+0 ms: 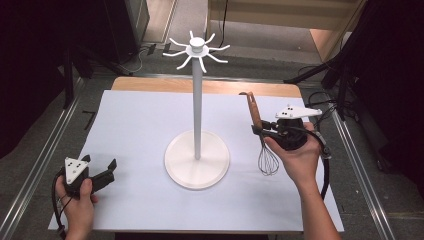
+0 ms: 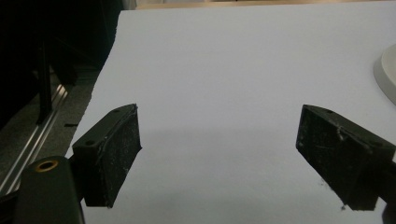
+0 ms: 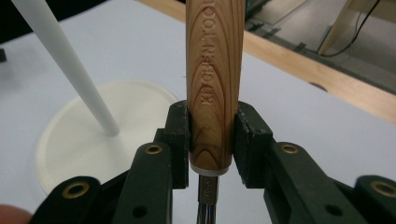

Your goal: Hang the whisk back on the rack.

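A white stand [image 1: 197, 100] rises from the middle of the table [image 1: 135, 125], which is covered with a white sheet. It has a round base, a thin upright pole, and a ring of curved hooks at the top, so it looks made for hanging kitchen tools.

To the right of the stand, the right hand-held gripper [image 1: 261, 131] is clamped on a whisk [image 1: 262, 134]. In the right gripper view the two black jaws press on either side of the wooden handle [image 3: 214, 88], just above the point where it meets the metal stem. The whisk is held nearly upright with the wire loops hanging down and the handle end pointing up and slightly away. That makes sense if the aim is to hang it, since the top of the handle is free to reach a hook. I cannot make out clearly whether that end carries a loop or hole. The wires seem to hang just above the sheet, near the base of the stand.

At the near left, the left hand-held gripper [image 1: 100, 172] rests low over the sheet with its jaws spread wide and nothing between them, well apart from the stand, apparently just waiting.
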A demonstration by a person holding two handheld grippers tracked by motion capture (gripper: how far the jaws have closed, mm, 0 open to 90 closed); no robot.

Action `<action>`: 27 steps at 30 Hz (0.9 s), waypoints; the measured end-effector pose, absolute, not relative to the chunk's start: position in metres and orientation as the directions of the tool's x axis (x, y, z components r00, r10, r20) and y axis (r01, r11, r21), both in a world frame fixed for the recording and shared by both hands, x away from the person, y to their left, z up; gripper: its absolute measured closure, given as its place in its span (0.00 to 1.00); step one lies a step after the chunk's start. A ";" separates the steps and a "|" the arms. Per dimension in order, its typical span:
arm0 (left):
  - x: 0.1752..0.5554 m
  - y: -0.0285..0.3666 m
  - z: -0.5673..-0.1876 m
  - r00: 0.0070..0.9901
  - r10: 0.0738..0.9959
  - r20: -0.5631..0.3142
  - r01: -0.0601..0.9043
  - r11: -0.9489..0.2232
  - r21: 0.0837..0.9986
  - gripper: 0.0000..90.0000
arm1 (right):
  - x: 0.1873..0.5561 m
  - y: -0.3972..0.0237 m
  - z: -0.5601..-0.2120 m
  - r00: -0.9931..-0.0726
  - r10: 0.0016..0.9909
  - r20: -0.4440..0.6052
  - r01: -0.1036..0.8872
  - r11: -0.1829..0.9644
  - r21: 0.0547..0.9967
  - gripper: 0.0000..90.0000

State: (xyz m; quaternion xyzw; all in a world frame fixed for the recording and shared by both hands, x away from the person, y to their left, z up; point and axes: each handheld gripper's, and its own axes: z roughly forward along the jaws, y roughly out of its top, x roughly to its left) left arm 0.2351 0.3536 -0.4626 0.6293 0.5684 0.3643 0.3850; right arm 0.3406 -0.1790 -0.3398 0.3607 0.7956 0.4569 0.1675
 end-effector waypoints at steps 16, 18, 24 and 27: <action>0.235 0.354 -0.463 0.091 0.996 0.022 0.434 -0.060 0.899 0.16 | 0.322 -0.172 -0.318 -0.715 0.697 0.056 0.250 0.180 0.951 0.79; 0.235 0.354 -0.463 0.091 0.996 0.024 0.435 -0.061 0.898 0.16 | 0.319 -0.169 -0.316 -0.724 0.688 0.049 0.232 0.177 0.956 0.79; 0.235 0.354 -0.463 0.091 0.996 0.023 0.434 -0.060 0.899 0.16 | 0.313 -0.162 -0.308 -0.738 0.673 0.040 0.182 0.142 0.973 0.79; 0.235 0.354 -0.463 0.091 0.996 0.022 0.433 -0.059 0.899 0.16 | 0.309 -0.159 -0.303 -0.728 0.685 0.019 0.142 0.123 0.982 0.79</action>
